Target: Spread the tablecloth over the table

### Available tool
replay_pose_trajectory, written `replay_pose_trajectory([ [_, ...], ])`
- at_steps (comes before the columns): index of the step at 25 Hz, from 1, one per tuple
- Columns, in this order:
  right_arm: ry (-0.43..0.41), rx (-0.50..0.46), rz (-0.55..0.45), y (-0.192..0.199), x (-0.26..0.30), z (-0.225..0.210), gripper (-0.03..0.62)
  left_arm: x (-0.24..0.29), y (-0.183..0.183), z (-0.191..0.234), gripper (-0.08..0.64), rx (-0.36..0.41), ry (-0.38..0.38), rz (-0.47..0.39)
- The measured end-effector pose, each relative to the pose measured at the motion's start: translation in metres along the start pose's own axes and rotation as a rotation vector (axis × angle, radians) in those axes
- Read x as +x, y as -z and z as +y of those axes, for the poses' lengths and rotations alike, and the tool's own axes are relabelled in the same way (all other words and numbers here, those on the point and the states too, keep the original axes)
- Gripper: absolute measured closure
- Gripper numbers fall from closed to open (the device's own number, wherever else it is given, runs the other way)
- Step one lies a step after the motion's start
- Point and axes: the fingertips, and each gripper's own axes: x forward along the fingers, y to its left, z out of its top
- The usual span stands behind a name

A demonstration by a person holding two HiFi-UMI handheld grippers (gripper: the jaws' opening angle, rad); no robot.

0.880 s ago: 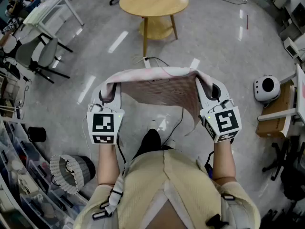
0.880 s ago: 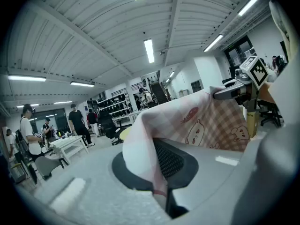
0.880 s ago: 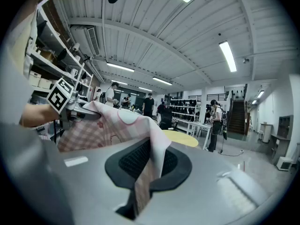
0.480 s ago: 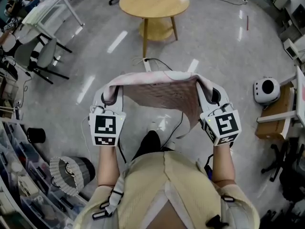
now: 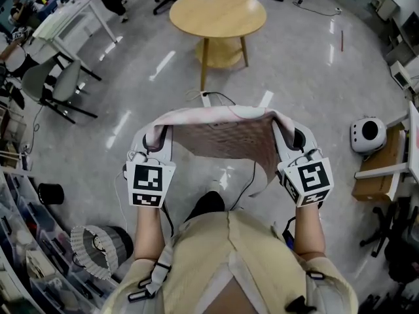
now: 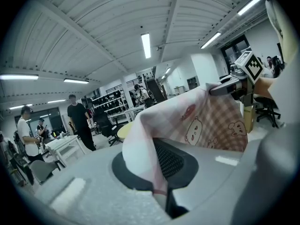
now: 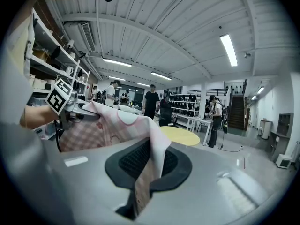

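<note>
The pink checked tablecloth with bear prints (image 5: pixel 226 133) hangs stretched between the left gripper (image 5: pixel 156 138) and right gripper (image 5: pixel 285 133), each clamping one corner.

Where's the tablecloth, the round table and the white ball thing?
tablecloth (image 5: pixel 222 139): head view, middle of hanging cloth.
round table (image 5: pixel 218 10): head view, bare wooden top.
white ball thing (image 5: pixel 368 134): head view, its rounded shell.
</note>
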Motion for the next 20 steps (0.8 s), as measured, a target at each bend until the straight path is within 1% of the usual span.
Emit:
replay_pose_trajectory([
  [7, 0.014, -0.012, 0.009, -0.016, 0.045, -0.001, 0.583, 0.026, 0.002, 0.038, 0.554, 0.015, 0.026, -0.006],
  [13, 0.047, -0.024, 0.003, -0.024, 0.072, -0.001, 0.583, 0.046, 0.004, 0.064, 0.554, 0.036, 0.063, -0.016],
  [16, 0.056, -0.031, 0.006, -0.027, 0.082, -0.009, 0.583, 0.060, -0.001, 0.070, 0.554, 0.048, 0.073, -0.016],
  [20, 0.057, -0.048, -0.004, -0.033, 0.095, -0.032, 0.583, 0.085, -0.017, 0.073, 0.554, 0.060, 0.070, -0.023],
])
